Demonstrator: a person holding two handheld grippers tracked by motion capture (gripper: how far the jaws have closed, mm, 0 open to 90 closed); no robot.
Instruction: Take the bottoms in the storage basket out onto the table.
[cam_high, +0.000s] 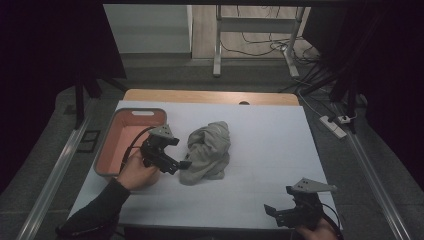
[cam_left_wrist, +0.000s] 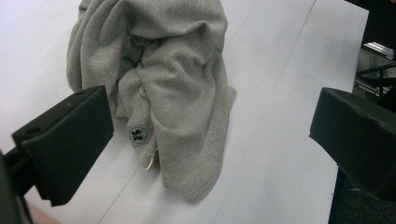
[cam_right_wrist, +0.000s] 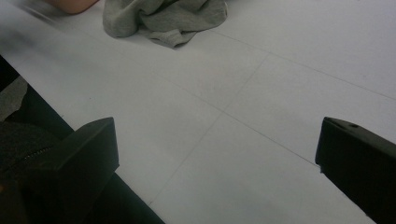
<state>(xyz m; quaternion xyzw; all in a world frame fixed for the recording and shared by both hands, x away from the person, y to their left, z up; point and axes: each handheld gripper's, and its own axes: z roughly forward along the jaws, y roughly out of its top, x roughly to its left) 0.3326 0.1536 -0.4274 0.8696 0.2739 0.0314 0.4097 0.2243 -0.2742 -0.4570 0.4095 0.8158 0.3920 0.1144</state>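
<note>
Reaching toward a gray cloth (cam_high: 207, 151), the left gripper (cam_high: 172, 155) sits near the left side of the counter (cam_high: 280, 150). Its two black jaws are wide apart and hold nothing. In the left gripper view the cloth (cam_left_wrist: 173, 84) lies just past the jaws, in the gap between them. The cloth is all bunched up in a soft pile. A small round tag (cam_left_wrist: 137, 135) with a dark mark shows on its near fold. The cloth rests on the white counter (cam_left_wrist: 289, 93), close to the middle and a bit to the left.

Just behind the left gripper is a pink bin (cam_high: 127, 140) with a gray rim. It stands by the left edge of the counter, near the far left corner. The hand (cam_high: 136, 172) holding the left gripper is next to the bin's near end.

The right gripper (cam_high: 280, 214) hangs over the near right corner of the counter. Its jaws are wide apart too, with nothing in them. It is well apart from the cloth. In the right gripper view the cloth (cam_right_wrist: 163, 16) lies far off at the top, with bare white counter (cam_right_wrist: 261, 102) in front of the jaws.
</note>
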